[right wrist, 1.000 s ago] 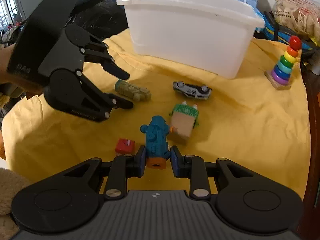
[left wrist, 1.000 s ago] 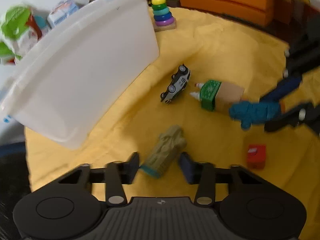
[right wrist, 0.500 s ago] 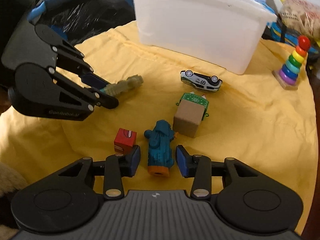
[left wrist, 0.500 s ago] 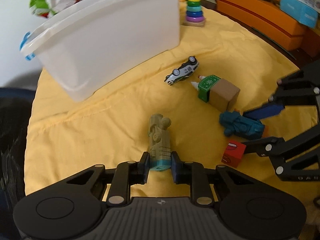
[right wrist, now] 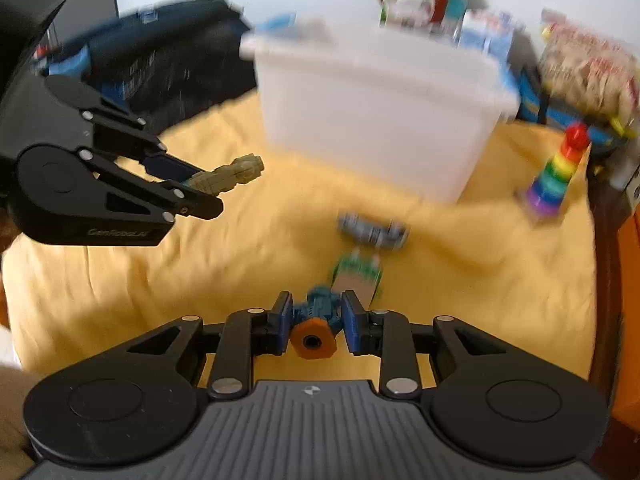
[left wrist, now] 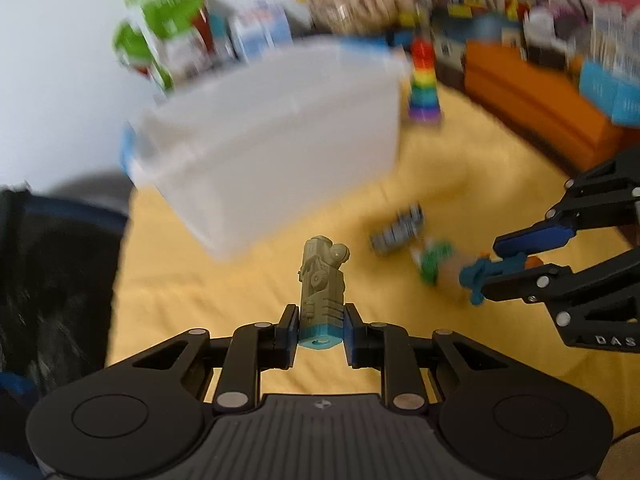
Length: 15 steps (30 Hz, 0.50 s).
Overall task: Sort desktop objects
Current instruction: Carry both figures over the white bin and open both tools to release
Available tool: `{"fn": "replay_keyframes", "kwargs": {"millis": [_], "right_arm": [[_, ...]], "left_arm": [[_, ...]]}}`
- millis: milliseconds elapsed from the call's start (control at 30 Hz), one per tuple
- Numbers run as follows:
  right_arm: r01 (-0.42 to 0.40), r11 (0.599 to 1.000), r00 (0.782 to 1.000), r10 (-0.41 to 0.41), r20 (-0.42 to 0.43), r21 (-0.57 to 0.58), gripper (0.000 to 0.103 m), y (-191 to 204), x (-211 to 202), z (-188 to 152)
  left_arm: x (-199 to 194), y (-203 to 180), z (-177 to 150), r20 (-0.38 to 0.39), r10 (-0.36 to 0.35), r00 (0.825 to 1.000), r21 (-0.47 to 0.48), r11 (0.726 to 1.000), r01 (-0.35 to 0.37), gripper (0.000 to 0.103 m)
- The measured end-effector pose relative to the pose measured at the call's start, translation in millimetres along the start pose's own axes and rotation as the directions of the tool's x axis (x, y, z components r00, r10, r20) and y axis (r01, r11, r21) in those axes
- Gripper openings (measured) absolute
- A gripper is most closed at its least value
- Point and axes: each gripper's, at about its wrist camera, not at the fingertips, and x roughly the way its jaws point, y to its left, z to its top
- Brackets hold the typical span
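Yellow cloth (right wrist: 120, 300) over counter, background blurred. Near: my right gripper (right wrist: 316, 322) pinching blue toy (right wrist: 318, 314) by orange end; my left gripper (left wrist: 320, 326) clamped on olive toy (left wrist: 322, 284). Change: both toys lay on cloth a second ago, now raised clear; two sorted items ready to carry. Mid: cardboard block (right wrist: 358, 280), toy car (right wrist: 372, 232) remain on cloth. Far: white bin (right wrist: 380, 120), rim open above; rainbow stacker (right wrist: 554, 176) at right edge, well apart.
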Motion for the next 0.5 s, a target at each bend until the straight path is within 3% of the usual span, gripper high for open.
{"fn": "replay_keyframes", "kwargs": {"millis": [233, 500], "right_arm": [[0.044, 0.999, 0.986, -0.043, 0.163, -0.004, 0.025, -24.0, -28.4, 64.2], [0.094, 0.995, 0.950, -0.085, 0.300, -0.016, 0.025, -49.7, -21.2, 138.8]], "left_arm": [[-35.5, 23.1, 60.8, 0.160, 0.073, 0.984, 0.004, 0.997, -0.075, 0.026], [-4.0, 53.5, 113.0, 0.191, 0.124, 0.974, -0.015, 0.992, -0.123, 0.026]]}}
